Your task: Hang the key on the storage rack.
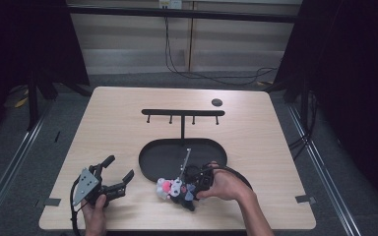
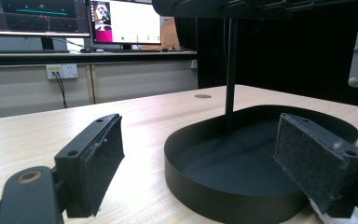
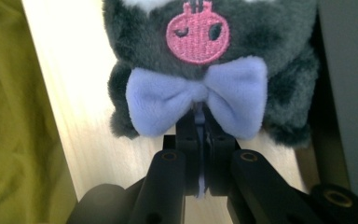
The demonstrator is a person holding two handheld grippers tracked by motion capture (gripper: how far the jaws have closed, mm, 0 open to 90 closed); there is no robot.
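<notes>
Wooden table, dark room; right tool clamps plush toy, left tool agape.

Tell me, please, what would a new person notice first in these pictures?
First the plush toy, dark grey with a pink embroidered face and a lilac bow, lying at the table's near edge; the right hand-held gripper is shut on the bow's middle. Behind it stands a black hook stand rising from an oval tray. The left hand-held gripper rests open at the near left.
</notes>
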